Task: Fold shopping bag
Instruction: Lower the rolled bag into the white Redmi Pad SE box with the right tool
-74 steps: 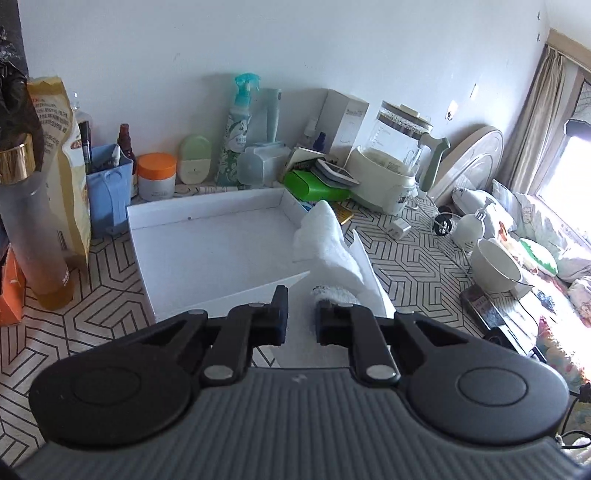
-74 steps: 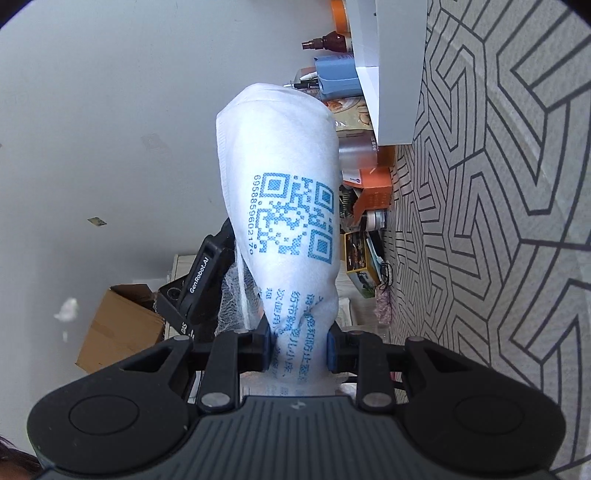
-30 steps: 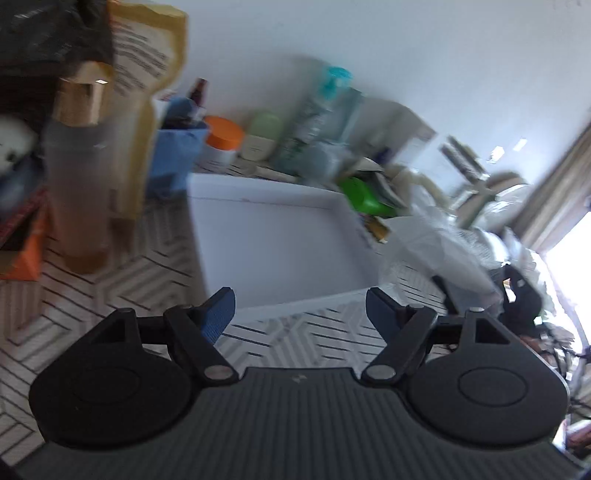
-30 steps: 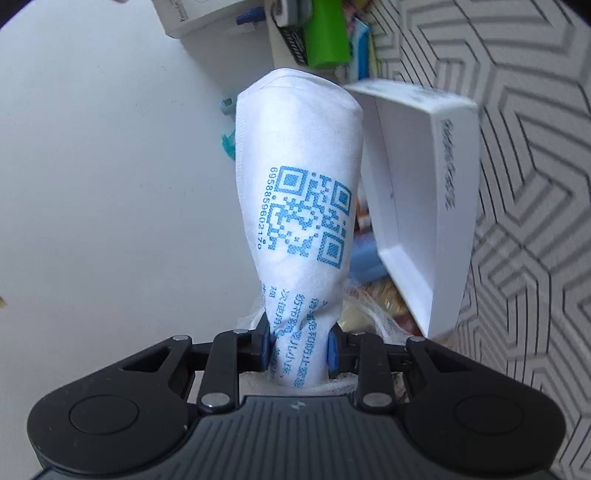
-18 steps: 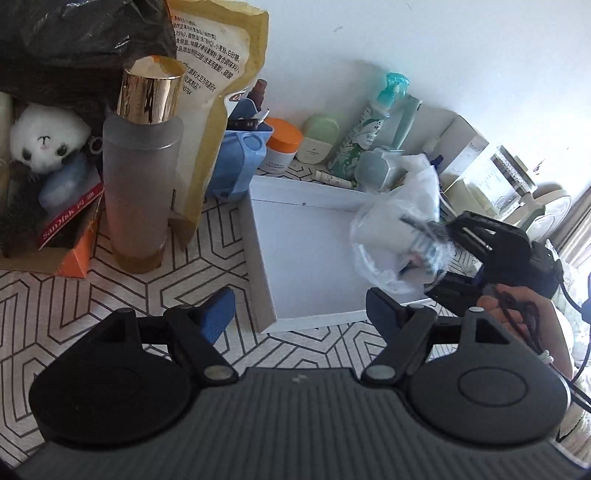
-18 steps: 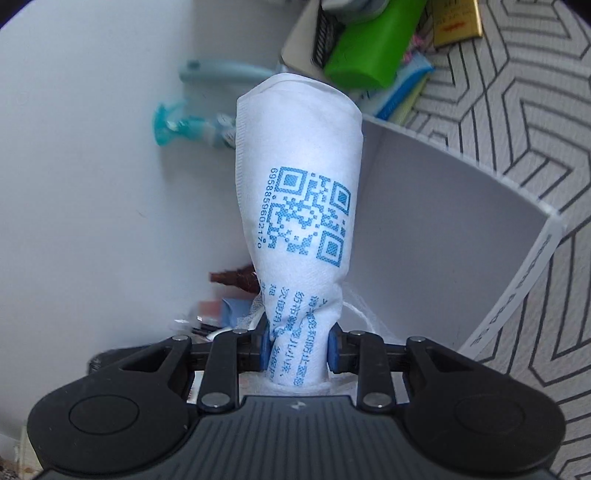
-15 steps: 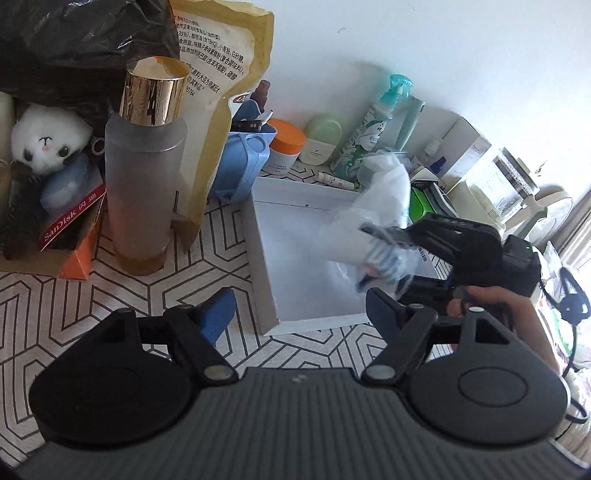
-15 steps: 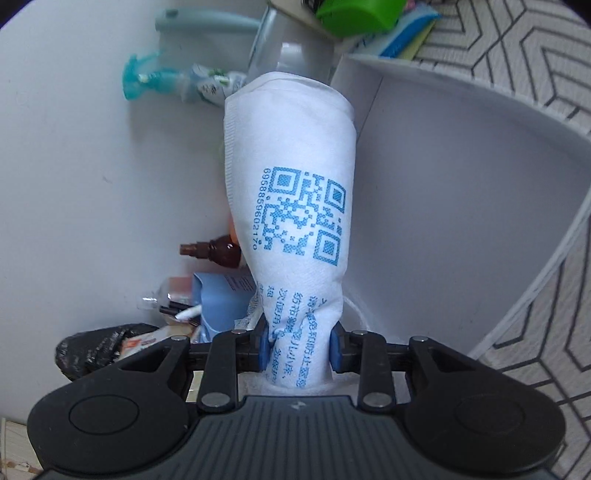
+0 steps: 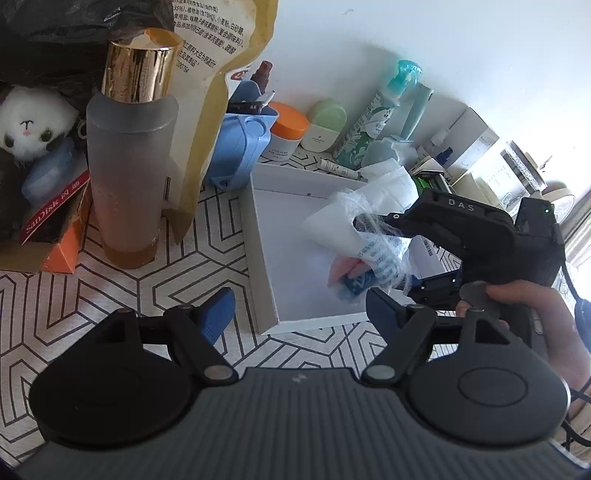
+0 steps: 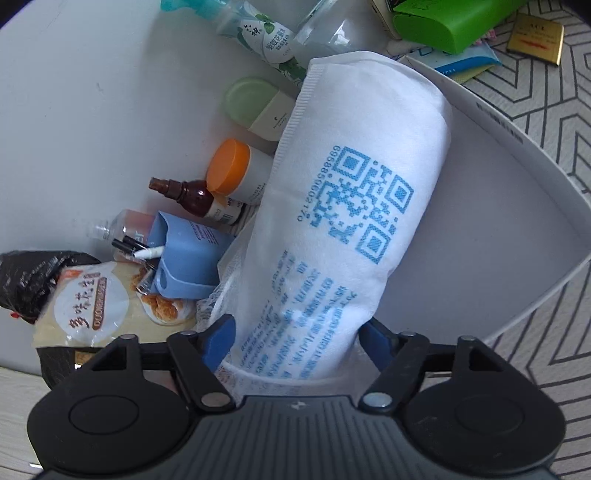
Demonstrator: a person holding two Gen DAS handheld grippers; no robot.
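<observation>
The folded white shopping bag [image 10: 343, 206], printed with a blue QR code, lies between the spread fingers of my right gripper [image 10: 299, 338] over the white box [image 10: 517, 236]. The right jaws stand wide apart around the bag. In the left wrist view the bag [image 9: 365, 225] hangs at the right gripper [image 9: 376, 258] above the white box [image 9: 291, 258]. My left gripper [image 9: 299, 306] is open and empty, low over the patterned table in front of the box.
A frosted bottle with a gold cap [image 9: 129, 147], a snack bag [image 9: 218, 66], a blue holder [image 9: 236, 147], an orange-lidded jar [image 9: 284, 136] and a spray bottle [image 9: 376, 118] crowd the wall behind the box. A green case [image 10: 454, 22] lies by the box.
My right gripper has opened; it was shut on the bag half a second ago. It has tilted down over the box. The left gripper stays open and has barely moved.
</observation>
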